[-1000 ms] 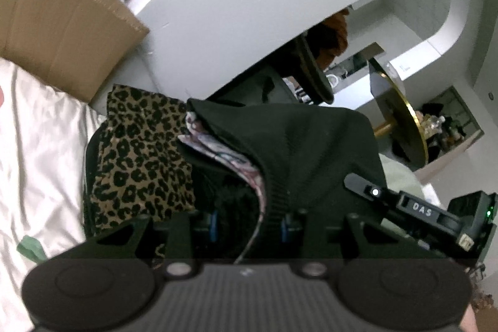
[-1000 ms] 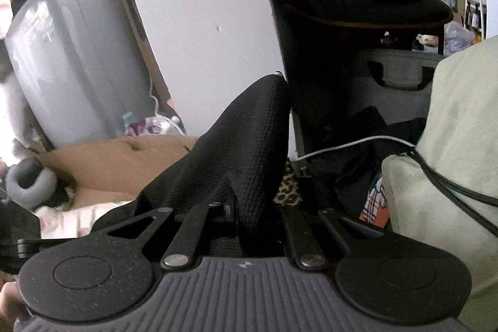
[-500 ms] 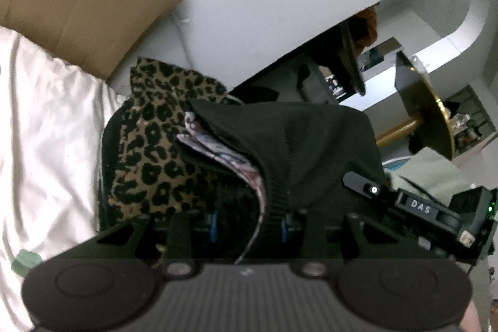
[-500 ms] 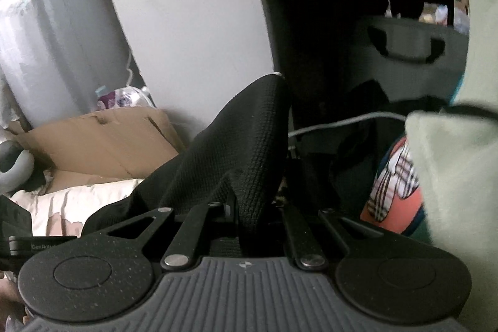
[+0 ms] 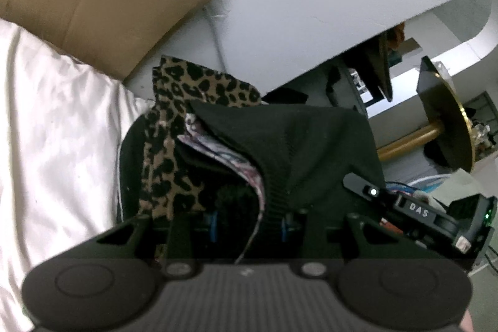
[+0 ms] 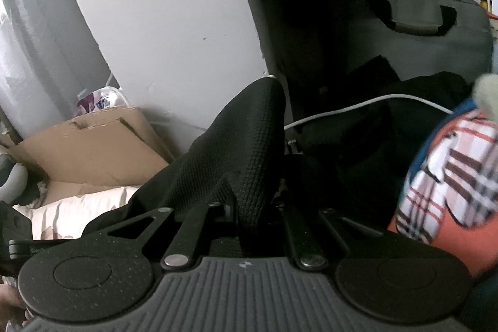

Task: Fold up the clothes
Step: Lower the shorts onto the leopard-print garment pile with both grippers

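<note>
1. My left gripper (image 5: 249, 223) and right gripper (image 6: 249, 207) each clamp an edge of the black knit garment (image 5: 295, 145); it hangs between them.
2. Beyond lie leopard-print cloth (image 5: 174, 120) and white bedding (image 5: 56, 129); I judge a fold underway, next laying it flat.

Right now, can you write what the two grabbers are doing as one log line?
left gripper: shut on black knit garment | right gripper: shut on black knit garment | leopard-print cloth: behind | white bedding: below
</note>
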`<action>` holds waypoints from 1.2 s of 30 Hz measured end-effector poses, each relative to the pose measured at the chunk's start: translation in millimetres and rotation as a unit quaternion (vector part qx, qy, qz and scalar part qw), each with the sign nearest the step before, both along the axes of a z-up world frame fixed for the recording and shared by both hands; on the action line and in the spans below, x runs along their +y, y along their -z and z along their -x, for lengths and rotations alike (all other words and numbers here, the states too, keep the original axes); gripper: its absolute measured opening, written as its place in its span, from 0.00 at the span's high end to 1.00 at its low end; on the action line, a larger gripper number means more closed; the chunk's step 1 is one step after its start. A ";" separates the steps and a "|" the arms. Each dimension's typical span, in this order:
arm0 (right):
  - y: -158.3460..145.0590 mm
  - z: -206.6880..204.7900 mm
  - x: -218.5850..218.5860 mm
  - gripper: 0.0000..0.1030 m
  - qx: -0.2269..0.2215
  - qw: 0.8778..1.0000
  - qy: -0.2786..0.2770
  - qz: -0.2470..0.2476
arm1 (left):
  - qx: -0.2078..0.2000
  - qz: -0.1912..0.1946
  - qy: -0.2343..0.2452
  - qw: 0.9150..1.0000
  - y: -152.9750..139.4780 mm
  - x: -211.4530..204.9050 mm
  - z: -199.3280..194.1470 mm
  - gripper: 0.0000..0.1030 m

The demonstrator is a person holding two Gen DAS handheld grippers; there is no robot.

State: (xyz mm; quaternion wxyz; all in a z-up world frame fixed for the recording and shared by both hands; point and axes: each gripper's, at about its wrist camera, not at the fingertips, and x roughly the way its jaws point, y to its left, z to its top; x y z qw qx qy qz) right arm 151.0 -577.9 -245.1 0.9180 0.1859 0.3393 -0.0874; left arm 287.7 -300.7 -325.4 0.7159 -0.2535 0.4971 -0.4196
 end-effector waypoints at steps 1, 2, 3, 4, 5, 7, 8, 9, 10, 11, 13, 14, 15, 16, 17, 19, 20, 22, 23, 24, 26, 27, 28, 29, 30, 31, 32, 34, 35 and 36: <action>2.5 -5.0 -1.7 0.93 0.002 1.000 -0.001 0.000 | 0.004 -0.002 0.000 1.000 2.3 -1.8 -3.1 0.65; 5.7 -9.1 -3.8 0.93 0.005 1.000 0.000 0.001 | 0.007 -0.005 -0.001 1.000 4.4 -3.9 -5.6 0.65; 9.0 -13.2 -5.9 0.93 0.007 1.000 0.001 0.001 | 0.009 -0.008 -0.002 1.000 6.4 -6.0 -8.1 0.65; 12.6 -16.9 -8.8 0.92 0.009 1.000 0.005 -0.002 | 0.007 -0.012 -0.002 1.000 7.8 -8.2 -9.6 0.65; 16.3 -20.5 -11.6 0.92 0.010 1.000 0.008 -0.005 | 0.007 -0.015 -0.002 1.000 9.0 -9.7 -11.4 0.65; 23.4 -26.7 -16.8 0.92 0.011 1.000 0.012 -0.011 | 0.008 -0.019 -0.005 1.000 11.4 -11.5 -15.0 0.65; 26.3 -29.1 -18.7 0.92 0.011 1.000 0.012 -0.012 | 0.010 -0.018 -0.008 1.000 12.2 -11.6 -16.7 0.65; 29.1 -31.4 -20.5 0.92 0.010 1.000 0.013 -0.013 | 0.011 -0.017 -0.010 1.000 12.1 -11.9 -17.9 0.65; 31.6 -33.5 -22.3 0.92 0.009 1.000 0.013 -0.012 | 0.010 -0.016 -0.011 1.000 12.0 -12.3 -19.0 0.65; 33.5 -35.4 -23.9 0.92 0.009 1.000 0.013 -0.012 | 0.010 -0.017 -0.012 1.000 12.3 -13.4 -19.6 0.65; 38.7 -40.1 -26.8 0.92 0.016 1.000 0.014 -0.009 | 0.011 -0.024 -0.013 1.000 16.0 -16.0 -20.6 0.65; 41.8 -42.9 -28.0 0.91 0.022 1.000 0.015 -0.008 | 0.014 -0.028 -0.015 0.999 18.6 -16.2 -21.2 0.65; 44.9 -45.6 -29.3 0.88 0.028 0.999 0.017 -0.005 | 0.017 -0.032 -0.018 0.999 21.3 -16.4 -21.8 0.65; 47.6 -48.3 -31.0 0.84 0.036 0.999 0.023 0.001 | 0.023 -0.031 -0.020 0.999 23.0 -15.6 -22.8 0.64; 50.1 -50.9 -32.9 0.81 0.043 0.999 0.028 0.006 | 0.028 -0.030 -0.022 0.999 24.6 -14.6 -23.9 0.64; 51.5 -55.2 -38.6 0.79 0.048 0.998 0.035 0.009 | 0.035 -0.029 -0.021 0.999 24.8 -13.7 -25.1 0.63; 51.7 -57.4 -41.9 0.76 0.050 0.998 0.039 0.008 | 0.033 -0.030 -0.019 0.999 24.1 -14.0 -25.1 0.62; 53.7 -63.7 -49.9 0.72 0.057 0.997 0.045 -0.008 | 0.029 -0.034 -0.016 0.999 22.9 -15.2 -25.0 0.61; 55.3 -67.4 -53.4 0.72 0.060 0.997 0.047 -0.016 | 0.030 -0.034 -0.016 0.999 22.5 -15.8 -25.4 0.60; 58.1 -70.6 -55.9 0.72 0.064 0.996 0.050 -0.018 | 0.030 -0.034 -0.016 0.999 22.3 -16.5 -25.6 0.60; 63.9 -77.1 -60.9 0.72 0.072 0.995 0.057 -0.023 | 0.028 -0.035 -0.016 0.999 21.8 -18.1 -25.5 0.60; 67.2 -80.7 -63.2 0.72 0.077 0.995 0.061 -0.025 | 0.024 -0.037 -0.016 0.999 21.3 -18.9 -25.1 0.60; 69.9 -83.7 -64.8 0.72 0.079 0.994 0.065 -0.025 | 0.021 -0.038 -0.015 0.999 20.9 -19.7 -24.7 0.61; 72.6 -86.6 -66.5 0.72 0.080 0.994 0.068 -0.026 | 0.017 -0.038 -0.014 0.999 19.7 -20.3 -24.2 0.63; 75.1 -89.5 -67.7 0.75 0.081 0.994 0.070 -0.026 | 0.016 -0.036 -0.014 0.999 18.5 -20.3 -24.0 0.64; 76.2 -92.4 -66.2 0.85 0.082 0.994 0.067 -0.015 | 0.015 -0.033 -0.015 0.999 17.2 -20.2 -23.7 0.64; 75.7 -94.9 -63.7 0.89 0.082 0.995 0.063 -0.003 | 0.015 -0.033 -0.017 0.999 17.2 -20.4 -23.8 0.64; 74.8 -99.8 -58.8 0.90 0.084 0.995 0.054 0.020 | 0.016 -0.038 -0.020 0.999 19.1 -20.9 -25.0 0.63; 75.6 -101.9 -57.3 0.90 0.087 0.994 0.053 0.031 | 0.018 -0.044 -0.021 0.999 21.0 -21.3 -26.2 0.62; 76.3 -104.0 -55.7 0.90 0.091 0.994 0.052 0.041 | 0.019 -0.049 -0.023 0.998 22.9 -21.7 -27.4 0.61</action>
